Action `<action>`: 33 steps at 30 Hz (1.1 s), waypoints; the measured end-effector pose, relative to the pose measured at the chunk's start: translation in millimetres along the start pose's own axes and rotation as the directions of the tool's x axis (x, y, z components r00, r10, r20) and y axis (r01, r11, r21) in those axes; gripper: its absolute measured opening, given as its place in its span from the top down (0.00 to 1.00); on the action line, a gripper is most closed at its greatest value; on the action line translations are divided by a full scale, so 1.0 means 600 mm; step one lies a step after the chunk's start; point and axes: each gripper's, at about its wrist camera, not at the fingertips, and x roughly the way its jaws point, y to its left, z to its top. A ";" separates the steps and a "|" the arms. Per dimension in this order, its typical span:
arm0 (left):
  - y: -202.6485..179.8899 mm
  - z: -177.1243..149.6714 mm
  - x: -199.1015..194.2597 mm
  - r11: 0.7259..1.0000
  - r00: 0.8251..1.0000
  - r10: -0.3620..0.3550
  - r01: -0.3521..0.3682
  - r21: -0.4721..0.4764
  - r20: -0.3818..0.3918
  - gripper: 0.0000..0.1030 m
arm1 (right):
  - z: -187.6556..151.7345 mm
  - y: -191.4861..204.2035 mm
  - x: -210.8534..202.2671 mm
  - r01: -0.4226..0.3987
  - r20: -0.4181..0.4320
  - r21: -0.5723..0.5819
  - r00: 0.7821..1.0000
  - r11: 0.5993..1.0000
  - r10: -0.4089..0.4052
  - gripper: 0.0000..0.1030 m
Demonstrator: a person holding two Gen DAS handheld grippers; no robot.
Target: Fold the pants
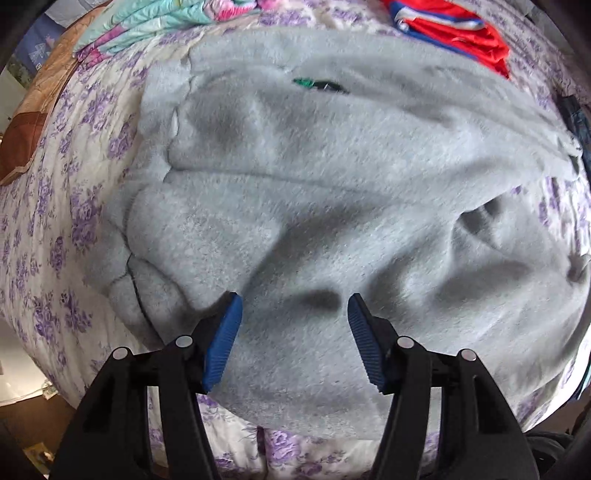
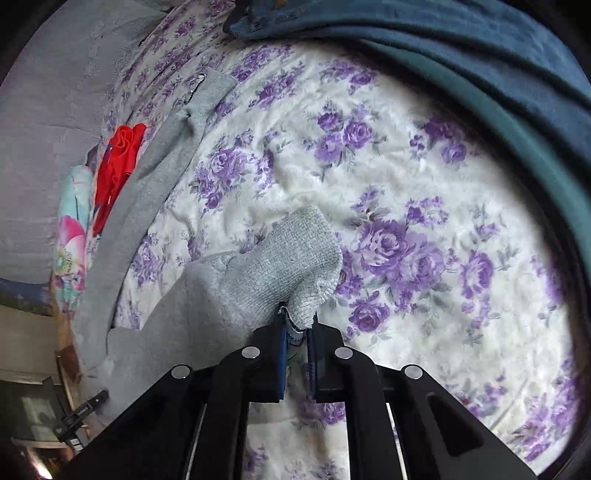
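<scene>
Grey fleece pants (image 1: 314, 192) lie rumpled across a bedspread printed with purple flowers (image 1: 66, 229). My left gripper (image 1: 294, 306) points down over the near part of the pants, its blue pads apart and nothing pinched between them. In the right wrist view a ribbed grey cuff of the pants (image 2: 291, 258) is lifted off the bedspread (image 2: 424, 206), and my right gripper (image 2: 297, 332) is shut on its edge. The rest of the pant leg (image 2: 155, 177) trails away to the left.
A red and blue garment (image 1: 458, 33) lies at the far right of the bed, and a turquoise and pink floral quilt (image 1: 147, 26) at the far left. A dark teal blanket (image 2: 498, 74) lies along the bed's upper right in the right wrist view.
</scene>
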 end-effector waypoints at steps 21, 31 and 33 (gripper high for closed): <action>0.025 0.010 -0.122 0.997 0.975 0.051 -0.063 0.051 0.215 0.31 | -0.008 0.082 -0.117 0.222 0.053 -0.142 0.975 0.965 -0.217 0.50; 0.108 0.264 -0.087 0.916 0.978 -0.008 -0.077 0.394 0.209 0.10 | 0.032 0.374 -0.031 -0.059 -0.066 -0.444 0.997 0.894 0.033 0.50; 0.108 0.288 -0.052 0.906 0.988 -0.031 -0.036 0.423 0.151 0.10 | 0.024 0.407 -0.019 -0.080 -0.093 -0.488 0.995 0.869 0.040 0.50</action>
